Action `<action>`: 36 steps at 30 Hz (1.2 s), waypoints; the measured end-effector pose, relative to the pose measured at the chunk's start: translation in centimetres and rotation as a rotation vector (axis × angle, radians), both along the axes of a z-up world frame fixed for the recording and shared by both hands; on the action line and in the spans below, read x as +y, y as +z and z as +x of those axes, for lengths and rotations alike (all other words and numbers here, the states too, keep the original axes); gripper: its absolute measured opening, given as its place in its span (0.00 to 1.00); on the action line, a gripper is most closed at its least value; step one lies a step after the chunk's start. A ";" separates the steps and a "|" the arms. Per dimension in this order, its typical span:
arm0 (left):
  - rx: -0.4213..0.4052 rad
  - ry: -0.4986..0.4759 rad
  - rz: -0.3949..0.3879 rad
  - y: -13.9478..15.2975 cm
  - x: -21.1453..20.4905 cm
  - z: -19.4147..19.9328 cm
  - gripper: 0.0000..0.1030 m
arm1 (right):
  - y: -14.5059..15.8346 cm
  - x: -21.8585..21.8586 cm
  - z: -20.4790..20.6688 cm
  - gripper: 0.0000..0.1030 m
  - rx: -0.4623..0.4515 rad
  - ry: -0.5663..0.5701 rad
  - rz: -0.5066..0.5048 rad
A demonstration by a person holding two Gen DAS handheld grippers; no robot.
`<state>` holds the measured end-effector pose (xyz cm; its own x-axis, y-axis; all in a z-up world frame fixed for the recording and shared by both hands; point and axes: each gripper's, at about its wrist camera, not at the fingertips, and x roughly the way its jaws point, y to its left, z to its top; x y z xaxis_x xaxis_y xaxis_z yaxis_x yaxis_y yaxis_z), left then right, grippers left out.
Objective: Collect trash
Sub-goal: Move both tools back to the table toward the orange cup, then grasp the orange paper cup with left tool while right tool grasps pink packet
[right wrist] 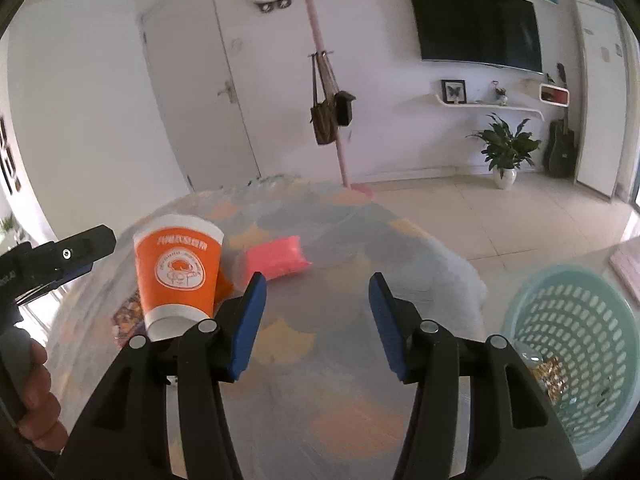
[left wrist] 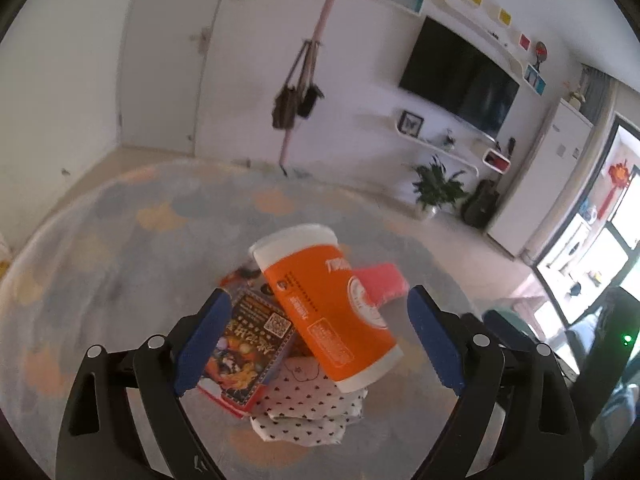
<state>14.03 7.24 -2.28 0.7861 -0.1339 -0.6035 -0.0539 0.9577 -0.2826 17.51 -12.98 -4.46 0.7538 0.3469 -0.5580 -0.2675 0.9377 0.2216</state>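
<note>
An orange and white paper cup [left wrist: 332, 312] sits between the wide-apart blue pads of my left gripper [left wrist: 320, 298], and neither pad touches it. Under and beside it lie a printed carton [left wrist: 244, 352], a white heart-patterned wrapper [left wrist: 308, 408] and a pink packet [left wrist: 380, 280]. In the right wrist view the cup [right wrist: 178, 276] is upright on the rug, its base hidden, with the pink packet [right wrist: 276, 260] behind it. My right gripper [right wrist: 318, 280] is open over bare rug to the right of the cup, with nothing between its pads.
A teal perforated basket [right wrist: 572, 352] holding a gold wrapper [right wrist: 550, 372] stands on the floor at the right. The pastel rug [right wrist: 320, 400] covers the floor here. A pink coat stand [right wrist: 332, 128] with bags, a potted plant [right wrist: 504, 152] and a guitar [right wrist: 562, 148] line the far wall.
</note>
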 end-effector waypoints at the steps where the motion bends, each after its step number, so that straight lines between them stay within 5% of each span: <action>1: 0.014 0.009 0.003 -0.4 -0.1 0.5 0.84 | -0.3 0.3 0.2 0.48 0.004 0.000 0.000; 7: 0.088 -0.010 -0.007 -2.6 -0.9 2.4 0.83 | -1.2 -0.1 1.1 0.48 0.032 -0.009 0.006; 11: 0.147 0.023 0.056 -3.7 -1.6 4.3 0.83 | -1.3 -0.6 1.3 0.48 0.046 0.008 0.029; 16: 0.171 -0.017 0.073 -3.8 -2.2 5.1 0.56 | -1.3 0.0 1.9 0.48 0.076 0.052 0.021; 22: 0.081 -0.041 0.003 -1.7 -0.6 3.0 0.54 | -1.2 1.6 3.5 0.36 0.165 0.135 0.027; 28: -0.007 0.008 -0.005 0.9 4.3 -0.5 0.55 | -2.2 4.0 6.6 0.36 0.300 0.185 0.045; 36: -0.011 0.094 -0.013 0.6 9.0 -2.3 0.55 | -3.2 6.6 9.6 0.54 0.355 0.143 0.030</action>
